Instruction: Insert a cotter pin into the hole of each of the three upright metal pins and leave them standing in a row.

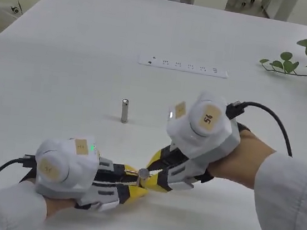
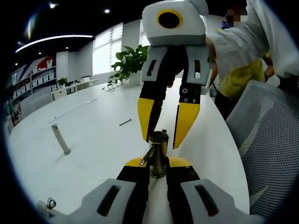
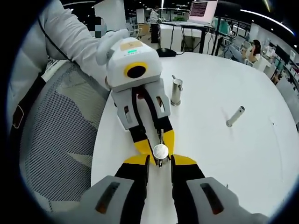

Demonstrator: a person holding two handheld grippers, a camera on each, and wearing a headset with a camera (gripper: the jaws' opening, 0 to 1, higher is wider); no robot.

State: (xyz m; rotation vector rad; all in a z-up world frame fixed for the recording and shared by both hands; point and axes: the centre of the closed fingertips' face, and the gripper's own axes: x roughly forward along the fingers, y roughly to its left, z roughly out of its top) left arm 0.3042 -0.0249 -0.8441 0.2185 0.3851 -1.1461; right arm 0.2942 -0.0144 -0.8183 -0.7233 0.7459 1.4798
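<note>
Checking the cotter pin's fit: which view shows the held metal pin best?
Left gripper view: the held pin shows side-on and large, with the cotter pin jutting out. Right gripper view shows its round end; head view, a small glint.

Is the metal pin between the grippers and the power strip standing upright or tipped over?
Upright. In the head view the metal pin stands on end on the white table, nothing touching it.

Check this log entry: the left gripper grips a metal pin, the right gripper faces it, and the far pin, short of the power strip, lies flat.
Wrong on one count: the far pin, short of the power strip, stands upright on the table, as the head view shows. The left gripper does grip a metal pin, with the right gripper facing it.
</note>
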